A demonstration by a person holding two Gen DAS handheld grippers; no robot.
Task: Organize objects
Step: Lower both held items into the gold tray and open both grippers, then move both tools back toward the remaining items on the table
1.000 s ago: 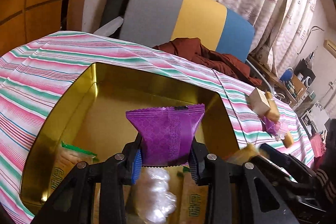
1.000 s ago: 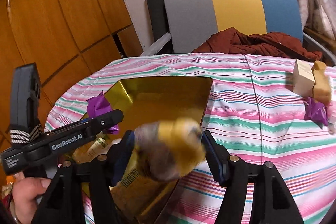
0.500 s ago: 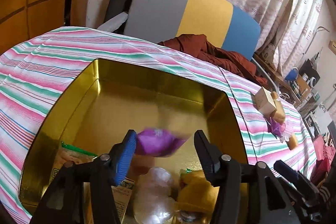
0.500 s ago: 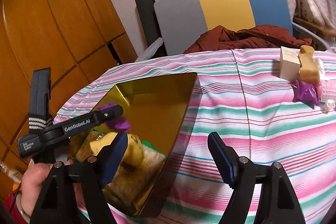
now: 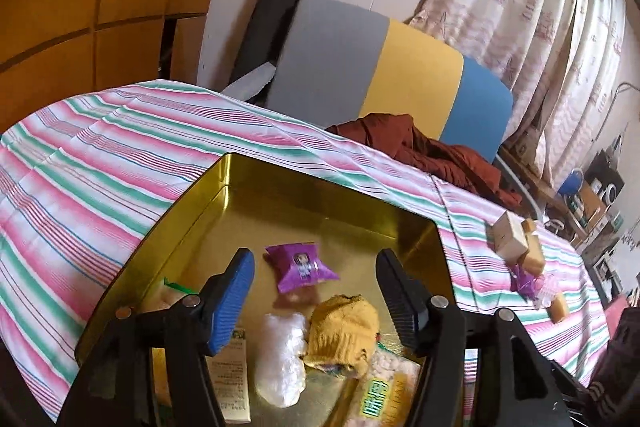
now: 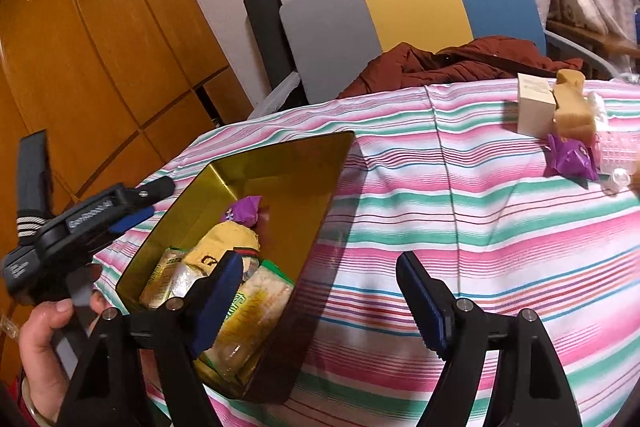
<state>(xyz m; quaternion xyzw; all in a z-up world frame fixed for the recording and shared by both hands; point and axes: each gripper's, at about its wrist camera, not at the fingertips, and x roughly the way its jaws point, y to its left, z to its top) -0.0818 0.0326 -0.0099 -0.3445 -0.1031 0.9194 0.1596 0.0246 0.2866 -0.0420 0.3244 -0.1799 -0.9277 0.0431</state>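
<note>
Gold tin (image 5: 280, 187) on the striped worktop (image 5: 100, 163) holds the purple packet (image 5: 300, 267) and yellow sock (image 5: 344, 327). Left tongs (image 5: 314, 299), jaws just opened, hover empty; right tongs (image 6: 320, 303) gape empty. Remaining clutter (image 6: 560, 115) near the worktop's edge could get knocked off. Packet print is unreadable.

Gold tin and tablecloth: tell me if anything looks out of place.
Nothing looks spilled or damaged. The gold tin holds a loose jumble: purple packet, yellow knit piece, clear wrap and snack packs. Still outside it, at the tablecloth's far edge, sit a small box, another purple packet and other small bits.
</note>
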